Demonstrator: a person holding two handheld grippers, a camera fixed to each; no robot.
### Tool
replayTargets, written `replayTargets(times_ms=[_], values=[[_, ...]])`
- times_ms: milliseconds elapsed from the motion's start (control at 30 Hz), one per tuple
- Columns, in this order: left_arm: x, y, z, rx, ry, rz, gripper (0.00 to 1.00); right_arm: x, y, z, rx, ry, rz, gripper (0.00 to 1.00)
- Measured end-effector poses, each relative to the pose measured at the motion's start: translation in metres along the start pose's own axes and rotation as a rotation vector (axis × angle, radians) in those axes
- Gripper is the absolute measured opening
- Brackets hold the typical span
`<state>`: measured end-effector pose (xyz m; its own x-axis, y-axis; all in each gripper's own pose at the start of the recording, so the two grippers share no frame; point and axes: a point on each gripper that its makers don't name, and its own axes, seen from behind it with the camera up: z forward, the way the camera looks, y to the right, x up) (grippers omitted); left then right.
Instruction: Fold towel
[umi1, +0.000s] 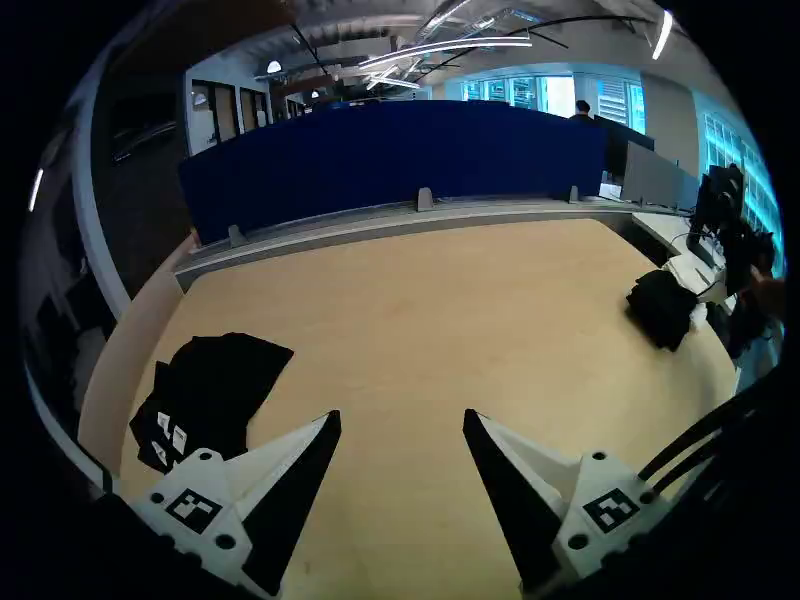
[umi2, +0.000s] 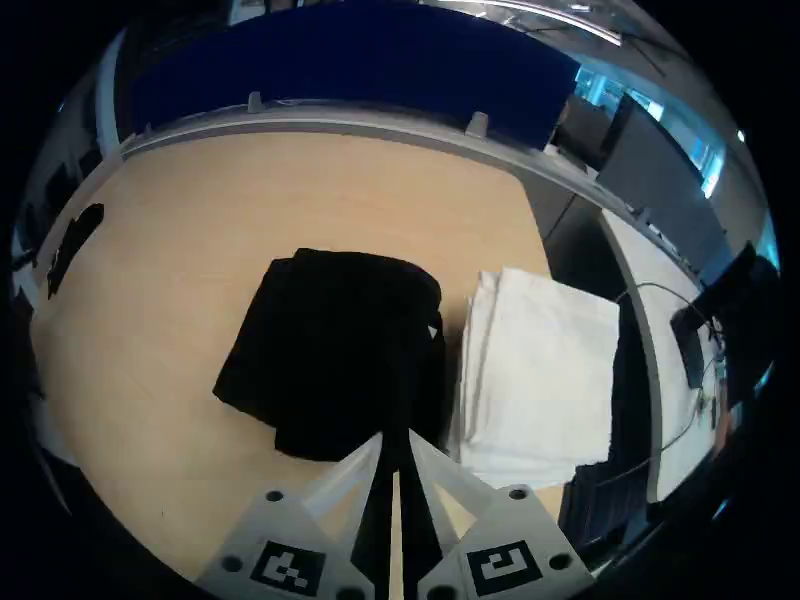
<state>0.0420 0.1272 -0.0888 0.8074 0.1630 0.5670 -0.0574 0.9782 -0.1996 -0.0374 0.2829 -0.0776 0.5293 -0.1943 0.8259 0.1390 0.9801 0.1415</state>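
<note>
Right gripper view: white towel (umi2: 540, 375) lengthwise, pointing away.

Open-plan office. Long light-wood desk (umi1: 450, 320) backed by a dark blue partition screen (umi1: 400, 150) on grey feet. Exposed ceiling with pipes and linear strip lights (umi1: 450, 45). Big windows (umi1: 540, 92) at the far end. What look like monitors (umi1: 650, 175) stand on the neighbouring desks, and cables (umi2: 660, 295) trail over a white desk (umi2: 680, 420) alongside.
</note>
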Motion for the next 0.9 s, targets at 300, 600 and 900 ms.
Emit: replayTargets(times_ms=[300, 600, 900], values=[[-0.001, -0.004, -0.002, 0.008, -0.003, 0.012, 0.90, -0.018, 0.002, 0.019, -0.026, -0.040, 0.066, 0.02], [-0.002, -0.005, -0.003, 0.015, -0.004, 0.011, 0.90, -0.025, 0.003, 0.029, -0.038, -0.056, 0.104, 0.03], [0.000, -0.003, -0.002, 0.011, -0.003, 0.013, 0.90, -0.024, 0.002, 0.025, -0.049, -0.027, 0.108, 0.04]])
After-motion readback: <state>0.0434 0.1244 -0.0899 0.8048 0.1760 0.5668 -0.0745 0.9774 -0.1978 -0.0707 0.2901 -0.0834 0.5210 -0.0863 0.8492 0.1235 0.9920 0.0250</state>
